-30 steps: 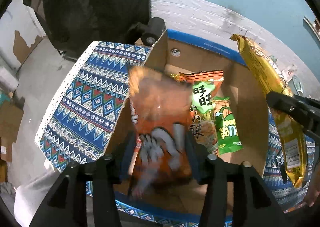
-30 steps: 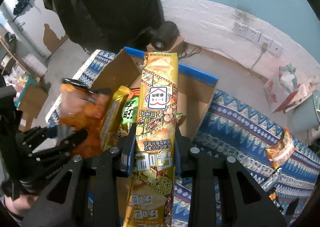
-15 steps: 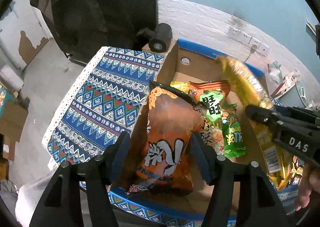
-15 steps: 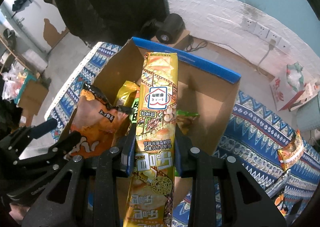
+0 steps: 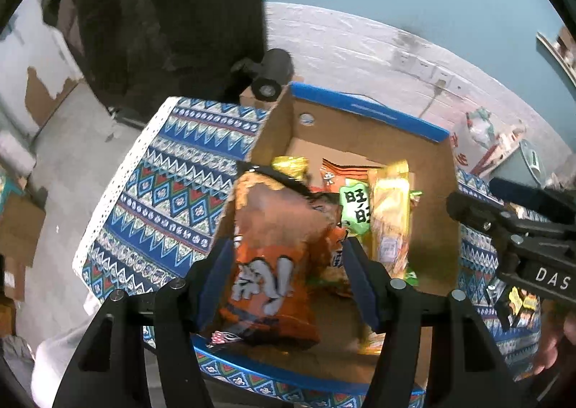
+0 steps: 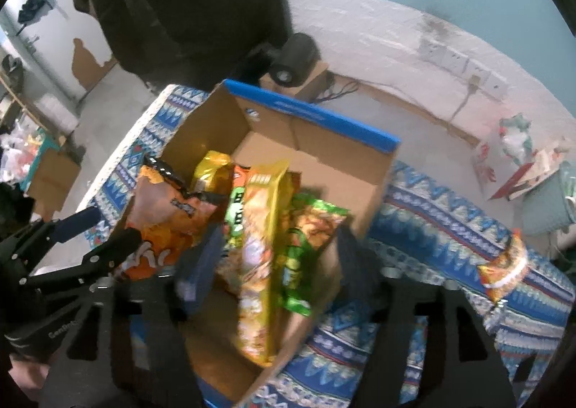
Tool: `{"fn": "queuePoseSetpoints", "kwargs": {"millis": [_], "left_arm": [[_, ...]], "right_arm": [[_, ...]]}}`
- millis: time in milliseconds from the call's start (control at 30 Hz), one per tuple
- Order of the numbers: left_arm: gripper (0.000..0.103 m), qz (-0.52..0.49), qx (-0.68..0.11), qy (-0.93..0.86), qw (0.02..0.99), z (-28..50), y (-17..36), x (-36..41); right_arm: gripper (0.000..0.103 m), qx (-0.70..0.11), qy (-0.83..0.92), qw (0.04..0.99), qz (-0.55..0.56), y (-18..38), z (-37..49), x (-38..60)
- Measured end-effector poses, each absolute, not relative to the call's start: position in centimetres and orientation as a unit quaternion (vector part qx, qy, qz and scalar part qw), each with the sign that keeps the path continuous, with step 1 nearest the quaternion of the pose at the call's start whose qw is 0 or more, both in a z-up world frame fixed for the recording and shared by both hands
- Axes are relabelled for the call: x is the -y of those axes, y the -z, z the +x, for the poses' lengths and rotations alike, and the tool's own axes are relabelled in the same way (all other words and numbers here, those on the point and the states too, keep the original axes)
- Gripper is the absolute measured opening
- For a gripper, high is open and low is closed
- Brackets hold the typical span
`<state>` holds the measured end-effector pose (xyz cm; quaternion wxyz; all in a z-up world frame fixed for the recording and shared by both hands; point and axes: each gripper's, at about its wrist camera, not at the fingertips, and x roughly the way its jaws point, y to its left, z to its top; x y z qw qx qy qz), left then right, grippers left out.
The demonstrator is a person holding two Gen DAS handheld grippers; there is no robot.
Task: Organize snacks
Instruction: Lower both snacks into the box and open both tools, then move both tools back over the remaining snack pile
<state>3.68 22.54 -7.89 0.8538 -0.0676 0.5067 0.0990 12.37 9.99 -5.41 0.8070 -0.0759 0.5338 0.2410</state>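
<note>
An open cardboard box [image 5: 428, 184] with a blue rim stands on a patterned cloth. My left gripper [image 5: 284, 274] is open; an orange chip bag [image 5: 270, 256] stands between its spread fingers at the box's near left. My right gripper [image 6: 273, 256] is open and blurred, just above the box [image 6: 316, 170]. A long yellow snack pack [image 6: 259, 246] lies loose in the box between a green-white bag [image 6: 235, 213] and a green bag [image 6: 298, 256]. The yellow pack also shows in the left wrist view [image 5: 390, 220]. The orange bag shows in the right wrist view [image 6: 162, 213].
The blue patterned cloth [image 5: 162, 184] covers the table around the box. A small orange snack bag [image 6: 504, 264] lies on the cloth to the right. A black round device [image 5: 270, 73] sits behind the box. Wall sockets and clutter lie beyond.
My right gripper has opened and let the long yellow pack drop into the box. My left gripper has opened wider around the orange bag, which now rests in the box.
</note>
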Motion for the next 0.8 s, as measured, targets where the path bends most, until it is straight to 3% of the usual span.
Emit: {"fn": "queuePoseSetpoints", "kwargs": {"millis": [200,367,800], "left_arm": [[0.069,-0.061,-0.503,-0.066,0.86,3.6,6.8,-19.7],[0.079,-0.034,-0.487,-0.05,0.871,3.5,5.5,-16.7],[0.08,0.042,-0.503,0.005,0.863,3.5,5.9,-8.6]], "right_arm": [[0.076,-0.522,-0.218,0.819,-0.093,4.0,11.7,-7.3],[0.076,-0.523,-0.203,0.823,-0.086,3.4,11.1,-4.1],[0.077,-0.536,-0.144,0.829,-0.07,3.5,10.0,5.2]]}}
